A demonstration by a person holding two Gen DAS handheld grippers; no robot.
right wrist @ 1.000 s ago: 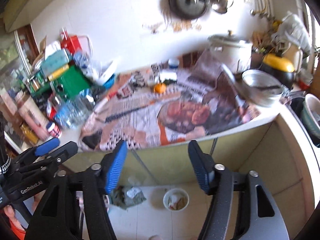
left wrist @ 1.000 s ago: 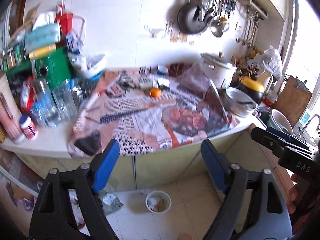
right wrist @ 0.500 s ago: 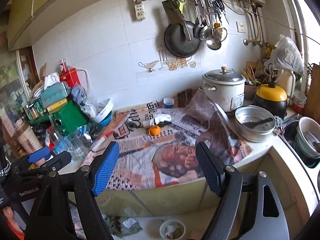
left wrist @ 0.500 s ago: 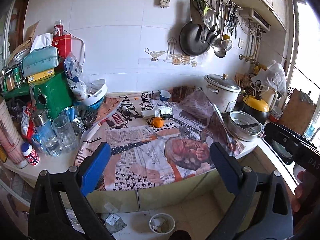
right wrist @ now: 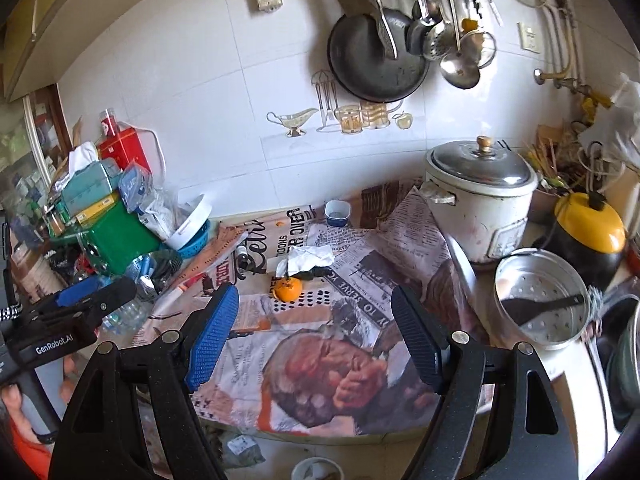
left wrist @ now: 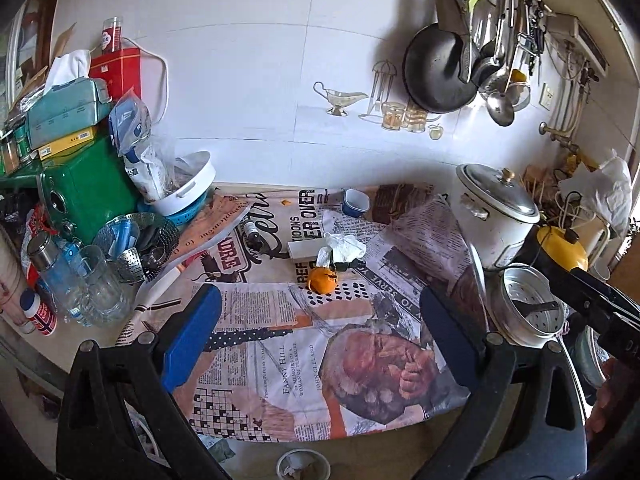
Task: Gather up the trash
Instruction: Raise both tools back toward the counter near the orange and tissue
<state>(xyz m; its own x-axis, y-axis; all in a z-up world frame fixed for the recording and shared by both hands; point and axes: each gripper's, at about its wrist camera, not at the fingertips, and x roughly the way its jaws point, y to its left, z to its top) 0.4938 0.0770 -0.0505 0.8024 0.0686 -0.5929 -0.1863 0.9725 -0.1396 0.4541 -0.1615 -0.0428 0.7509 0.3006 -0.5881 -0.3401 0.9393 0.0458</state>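
A: Your left tool (left wrist: 320, 344) tilts down over the newspaper-covered surface (left wrist: 256, 364), its blue pads spread wide with nothing between them.

B: And the trash?

A: Ahead of both tools, roughly centred between the pads and well apart from them: an orange peel (left wrist: 322, 279) on the paper, with a crumpled tissue (left wrist: 343, 249) touching its far side. Beyond your left pad sit the glasses (left wrist: 98, 292) and the green box (left wrist: 86, 190).

B: The right one?

A: Your right tool (right wrist: 314, 340) takes the same downward tilt, jaws also well apart and empty. From its camera the peel (right wrist: 288, 289) lies ahead between the pads, slightly nearer the left one, with the tissue (right wrist: 310, 258) behind it. Past your right pad stand the rice cooker (right wrist: 482, 200) and a metal steamer pot (right wrist: 540, 298).

B: What can't you make out?

A: The small dark object beside the peel, too small to identify. A cup (left wrist: 303, 465) on the floor is cut off by the bottom edge. Of your hands, only fingers (right wrist: 24, 404) gripping the left tool's handle show, at the lower left of the right camera.
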